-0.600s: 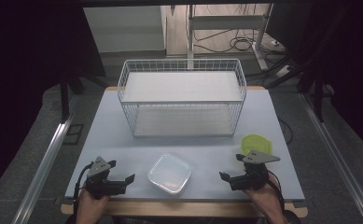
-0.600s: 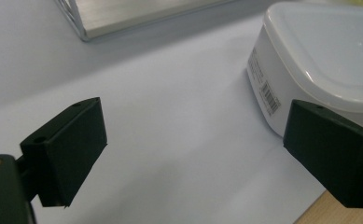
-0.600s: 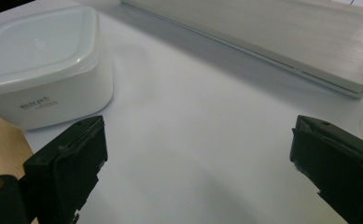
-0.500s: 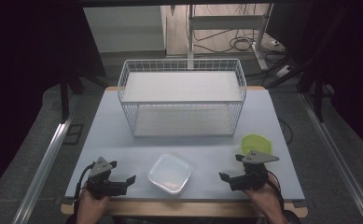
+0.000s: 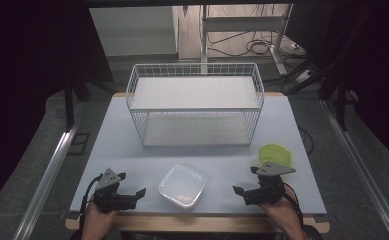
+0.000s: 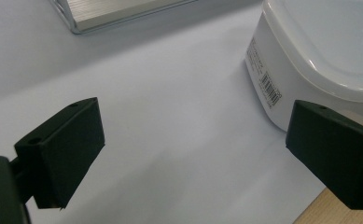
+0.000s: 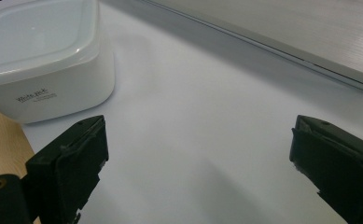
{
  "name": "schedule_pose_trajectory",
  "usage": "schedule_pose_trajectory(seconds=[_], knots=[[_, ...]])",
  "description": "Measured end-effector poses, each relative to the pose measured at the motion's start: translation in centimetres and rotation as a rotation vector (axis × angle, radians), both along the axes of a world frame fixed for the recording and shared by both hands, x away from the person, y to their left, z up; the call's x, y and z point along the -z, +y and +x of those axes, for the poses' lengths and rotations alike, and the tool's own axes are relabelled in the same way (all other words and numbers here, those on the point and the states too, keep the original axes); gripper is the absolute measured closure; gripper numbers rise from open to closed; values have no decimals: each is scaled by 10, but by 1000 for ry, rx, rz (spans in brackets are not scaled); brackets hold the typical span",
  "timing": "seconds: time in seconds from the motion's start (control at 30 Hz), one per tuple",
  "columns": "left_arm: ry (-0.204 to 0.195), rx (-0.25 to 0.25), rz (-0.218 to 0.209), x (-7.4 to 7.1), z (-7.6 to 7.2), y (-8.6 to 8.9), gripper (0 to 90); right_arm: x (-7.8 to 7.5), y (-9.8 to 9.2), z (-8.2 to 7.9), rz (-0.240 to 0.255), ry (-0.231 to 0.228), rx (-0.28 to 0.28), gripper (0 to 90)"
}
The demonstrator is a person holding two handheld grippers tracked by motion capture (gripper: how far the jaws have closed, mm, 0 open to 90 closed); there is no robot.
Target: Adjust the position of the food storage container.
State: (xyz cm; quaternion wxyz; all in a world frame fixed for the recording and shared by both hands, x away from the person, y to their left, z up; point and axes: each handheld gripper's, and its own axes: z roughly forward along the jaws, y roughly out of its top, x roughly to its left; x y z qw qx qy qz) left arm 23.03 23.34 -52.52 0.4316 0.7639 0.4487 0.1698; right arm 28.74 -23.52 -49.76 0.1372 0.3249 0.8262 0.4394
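Note:
A white square container [image 5: 182,185] with a translucent lid sits near the table's front edge, between my two grippers. My left gripper [image 5: 131,184] rests on the table to its left, open, with bare table between its jaws. In the left gripper view [image 6: 193,140] the container [image 6: 319,51] lies just beyond the right jaw. My right gripper [image 5: 245,180] rests to the container's right, also open and holding nothing. In the right gripper view [image 7: 198,140] the container [image 7: 44,56] stands beyond the left jaw. A green lid [image 5: 275,154] lies just behind the right gripper.
A white wire basket [image 5: 195,102] with a shelf stands at the middle back of the table [image 5: 112,145]. Its base edge [image 6: 114,11] [image 7: 286,32] shows ahead of both grippers. The wooden table edge [image 5: 197,222] runs just in front of the hands.

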Motion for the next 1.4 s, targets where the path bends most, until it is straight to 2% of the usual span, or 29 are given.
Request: schedule_pose_trajectory(seconds=[0.13,0.2,0.3,0.37,0.4,0.47,0.53,0.6,0.67,0.83,0.87,0.9,0.97,1.03,1.13,1.23,1.33,1.4], knots=[[1,3,-7,0,0,0,41,1,1,0,-1,1,13,33],[-4,19,-31,0,1,2,39,1,3,0,-1,-1,22,31],[3,16,-24,0,1,1,37,1,4,0,-8,5,33,44],[6,37,3,0,0,0,20,0,5,-1,-19,7,33,100],[1,54,-1,-1,0,0,20,-1,5,-2,-18,11,29,149],[-1,50,-1,-2,-1,-1,40,-3,5,-3,-10,21,11,248],[0,59,-2,-3,-2,-2,92,-5,6,-5,-16,24,-3,327],[17,101,-37,-3,-2,-2,191,-6,8,-6,-32,34,-30,421],[28,138,-51,-3,-1,-4,278,-5,11,-8,-49,42,-50,479],[57,215,-40,-2,-1,-13,525,-4,24,-14,-95,41,-119,572],[57,215,-40,-2,-1,-13,565,-5,27,-16,-97,43,-126,586],[69,250,-32,-2,0,-18,602,-4,30,-18,-98,46,-136,602],[81,273,-19,-1,1,-23,659,-3,36,-21,-86,63,-160,632],[89,289,-6,0,2,-28,702,-2,43,-23,-73,85,-180,670],[94,280,-6,0,5,-30,757,-1,51,-27,-65,103,-210,745],[111,289,-44,1,8,-32,792,0,59,-30,-51,116,-233,808],[115,285,-33,2,10,-35,811,1,67,-33,-39,143,-255,831],[121,283,-40,2,11,-37,817,3,72,-34,-34,162,-276,831]])
